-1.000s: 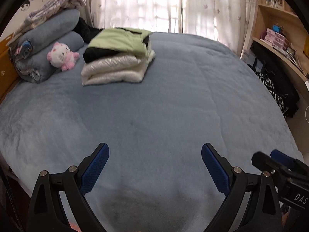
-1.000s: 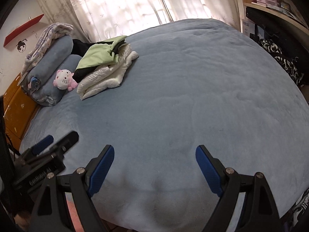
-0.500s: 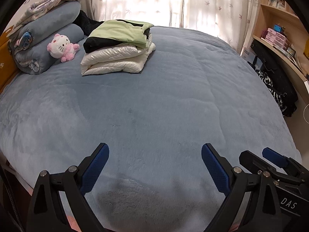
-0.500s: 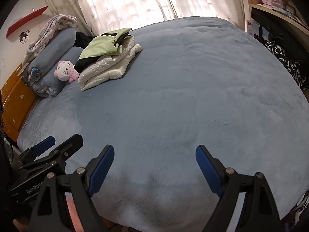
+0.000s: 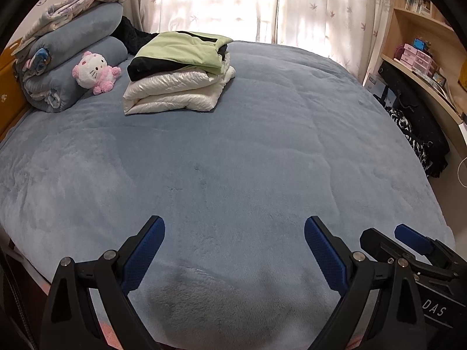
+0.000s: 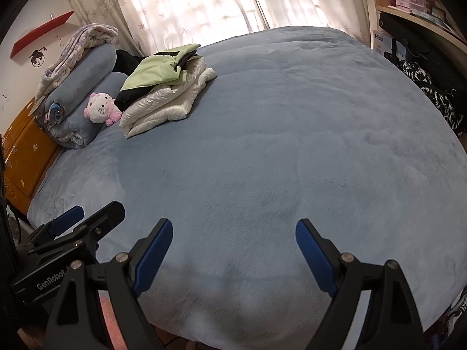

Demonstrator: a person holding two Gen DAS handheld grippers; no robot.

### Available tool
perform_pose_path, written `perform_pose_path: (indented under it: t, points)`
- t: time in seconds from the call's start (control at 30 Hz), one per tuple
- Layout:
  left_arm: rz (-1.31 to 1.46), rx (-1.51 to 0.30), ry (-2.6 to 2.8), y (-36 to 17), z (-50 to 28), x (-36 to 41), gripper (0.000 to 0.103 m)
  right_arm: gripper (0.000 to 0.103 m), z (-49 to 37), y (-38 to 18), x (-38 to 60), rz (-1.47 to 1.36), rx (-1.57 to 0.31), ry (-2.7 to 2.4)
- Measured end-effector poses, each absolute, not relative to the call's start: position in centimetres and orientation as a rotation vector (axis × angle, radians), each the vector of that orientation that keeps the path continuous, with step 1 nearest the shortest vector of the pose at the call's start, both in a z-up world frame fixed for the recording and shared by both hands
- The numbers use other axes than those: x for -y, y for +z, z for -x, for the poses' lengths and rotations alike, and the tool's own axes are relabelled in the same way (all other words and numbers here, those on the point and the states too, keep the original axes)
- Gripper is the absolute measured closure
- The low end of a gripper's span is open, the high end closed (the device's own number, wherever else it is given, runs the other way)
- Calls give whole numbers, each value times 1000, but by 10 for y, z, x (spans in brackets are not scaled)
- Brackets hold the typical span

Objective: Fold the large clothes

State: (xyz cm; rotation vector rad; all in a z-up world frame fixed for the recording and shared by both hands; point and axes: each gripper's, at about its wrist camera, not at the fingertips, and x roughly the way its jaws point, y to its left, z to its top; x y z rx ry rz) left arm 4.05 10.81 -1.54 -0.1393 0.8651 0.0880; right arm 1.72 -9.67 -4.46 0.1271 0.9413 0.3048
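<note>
A stack of folded clothes lies far off on the blue bed: a light green and black garment on top of a shiny white padded one. The right wrist view shows the same stack at upper left. My left gripper hovers open over the bed's near edge, nothing between its blue pads. My right gripper is open too, above the same near edge, empty. Each gripper shows at the other view's bottom corner: the right one and the left one.
Rolled blue blankets and a pink and white plush cat sit at the bed's far left, by an orange cabinet. Curtains cover the window behind. Shelves and dark patterned fabric line the right side.
Both views have shifted slightly, with the folded stack sitting a little lower in frame. Both grippers stay open and empty.
</note>
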Motion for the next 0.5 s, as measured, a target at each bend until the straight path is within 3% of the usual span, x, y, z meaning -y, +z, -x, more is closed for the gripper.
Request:
perform_pose_path:
  t: [0.5]
  points:
    - [140,-864,91,-15,-39,-106,7,16,-20,-43,101,-130,-941,302]
